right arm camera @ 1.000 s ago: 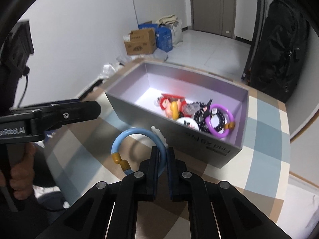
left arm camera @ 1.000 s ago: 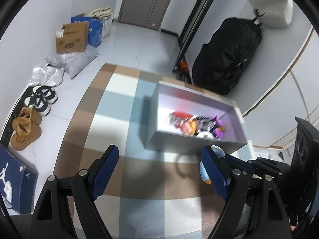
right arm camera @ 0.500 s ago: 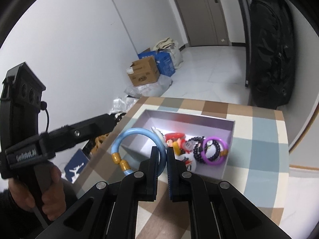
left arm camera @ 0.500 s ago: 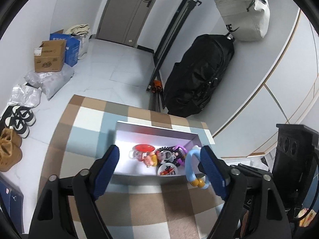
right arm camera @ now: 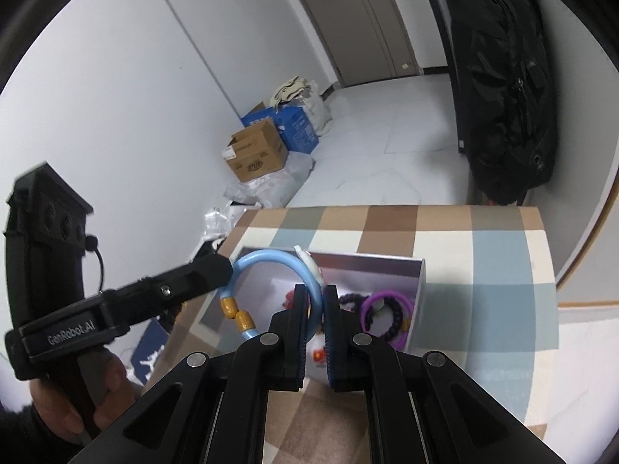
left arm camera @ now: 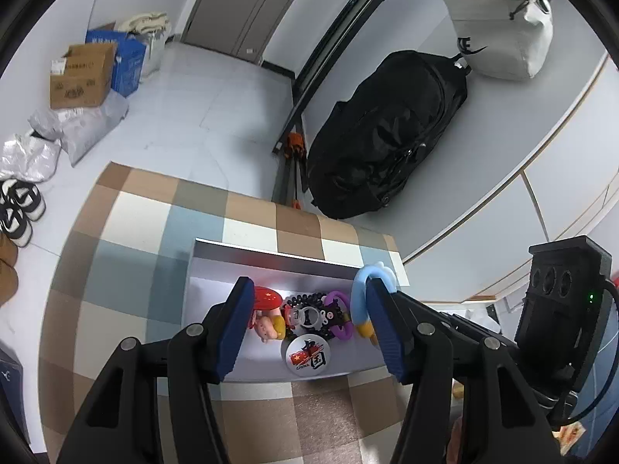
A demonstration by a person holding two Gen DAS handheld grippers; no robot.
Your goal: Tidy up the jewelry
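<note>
Bracelet (left arm camera: 361, 294), light blue, hangs over the grey box (left arm camera: 271, 261) on the checked tabletop (left arm camera: 127, 239) in the left wrist view, beside the wide-open, empty left hand-held gripper (left arm camera: 305, 328). In the right wrist view, the right hand-held gripper (right arm camera: 316, 328) pinches the bracelet (right arm camera: 267, 261); best lower it inside the box walls (right arm camera: 419, 282) before releasing, clear of the purple ring (right arm camera: 387, 319).

White walls and a pale tiled floor (left arm camera: 201, 89); a grey door (left arm camera: 247, 4), cardboard box (left arm camera: 79, 77), black bag (left arm camera: 387, 135), checkered bench (left arm camera: 127, 232).
</note>
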